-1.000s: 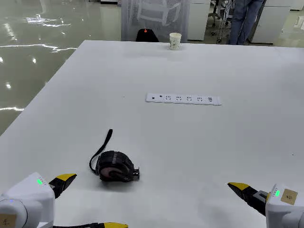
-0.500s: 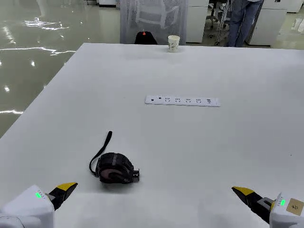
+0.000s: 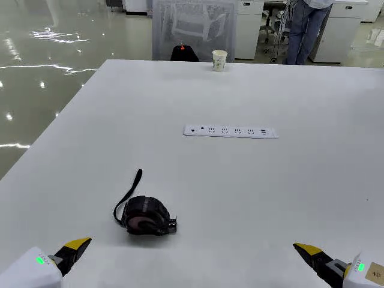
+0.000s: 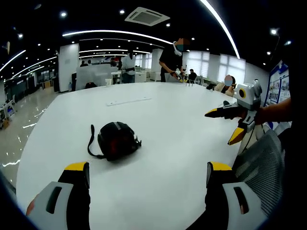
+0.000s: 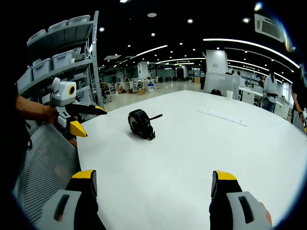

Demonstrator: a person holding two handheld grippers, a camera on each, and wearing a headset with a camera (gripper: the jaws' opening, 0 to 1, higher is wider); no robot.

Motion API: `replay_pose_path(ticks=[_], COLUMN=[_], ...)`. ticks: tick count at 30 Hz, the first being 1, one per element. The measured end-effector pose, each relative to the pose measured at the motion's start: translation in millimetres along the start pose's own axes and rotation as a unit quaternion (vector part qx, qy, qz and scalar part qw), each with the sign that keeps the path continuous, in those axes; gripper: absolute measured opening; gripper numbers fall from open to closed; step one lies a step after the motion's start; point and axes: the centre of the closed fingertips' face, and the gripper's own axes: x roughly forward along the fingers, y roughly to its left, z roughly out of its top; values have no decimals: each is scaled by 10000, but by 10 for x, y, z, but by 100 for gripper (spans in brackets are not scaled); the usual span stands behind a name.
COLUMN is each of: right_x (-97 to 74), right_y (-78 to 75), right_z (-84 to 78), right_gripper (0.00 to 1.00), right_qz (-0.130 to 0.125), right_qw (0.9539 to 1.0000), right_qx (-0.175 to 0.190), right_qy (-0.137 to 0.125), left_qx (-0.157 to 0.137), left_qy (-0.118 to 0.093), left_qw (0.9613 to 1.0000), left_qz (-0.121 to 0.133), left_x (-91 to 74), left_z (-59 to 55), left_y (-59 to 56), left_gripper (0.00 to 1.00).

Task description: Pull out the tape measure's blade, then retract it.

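Head view: tape [image 3: 147, 216] lies just ahead-right of left claw [image 4: 147, 167], well left of right claw [image 5: 152, 173]; blade mouth [image 3: 173, 223] faces right. Both claws apart, empty.

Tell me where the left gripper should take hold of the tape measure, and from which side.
Probably the rounded black case of the tape measure, coming with the open left gripper from its left. The wrist strap trails off left and away, and the blade tip pokes out on the right, leaving that end free for the right gripper.
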Motion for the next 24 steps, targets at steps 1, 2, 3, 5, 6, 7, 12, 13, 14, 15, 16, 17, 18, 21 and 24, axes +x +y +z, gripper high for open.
replay_pose_path(ticks=[1, 2, 3, 5, 6, 7, 12, 13, 14, 15, 16, 17, 18, 21, 24], right_x=[-3, -2, -1, -4, -4, -6, -26, -31, -34, -35, -37, -39, -40, -48, -53], right_y=[6, 7, 6, 1, -2, -12, -31, -32, -32, -33, -35, -37, -37, -30, -28], right_z=[-3, -5, -4, 4, 7, 5, 8, 7, 5, 2, -2, -6, -6, -8, -7], right_gripper=[99, 99, 99, 99, 99, 99, 99, 99, 99, 99, 99, 99, 99, 99, 99], right_qz=[4, 4, 4, -4, -5, -10, -34, -37, -38, -39, -43, -42, -39, -37, -39], right_qw=[10000, 10000, 10000, 10000, 10000, 10000, 10000, 10000, 10000, 10000, 10000, 10000, 10000, 10000, 10000], right_qx=[2, 7, 9, 10, 14, 12, 21, 20, 20, 19, 17, 19, 22, 24, 12], right_qy=[11, 13, 13, 3, -1, -1, -13, -12, -9, -4, 1, 3, 1, 10, 13], left_qx=[6, 21, 27, 39, 49, 51, 53, 54, 56, 43, 41, 82, 57, 42, 34], left_qy=[-24, -19, -6, -1, 4, 21, 22, 24, 31, 39, 40, 9, 16, 2, -3], left_qw=[10000, 10000, 10000, 10000, 10000, 10000, 9999, 9999, 9999, 9999, 9999, 9999, 9999, 9999, 9999], left_qz=[28, 31, 24, 7, -12, -36, -98, -106, -120, -132, -121, -78, -100, -109, -133], left_x=[-3, -4, -5, -4, -2, 2, 11, 12, 14, 16, 16, 15, 15, 15, 16], left_z=[9, 10, 9, 12, 13, 11, 21, 21, 18, 15, 14, 25, 25, 37, 45], left_y=[10, 13, 13, 13, 11, 7, -12, -16, -19, -23, -20, -6, -12, -12, -19], left_gripper=[99, 99, 99, 99, 99, 99, 99, 99, 99, 99, 99, 99, 99, 99, 99])
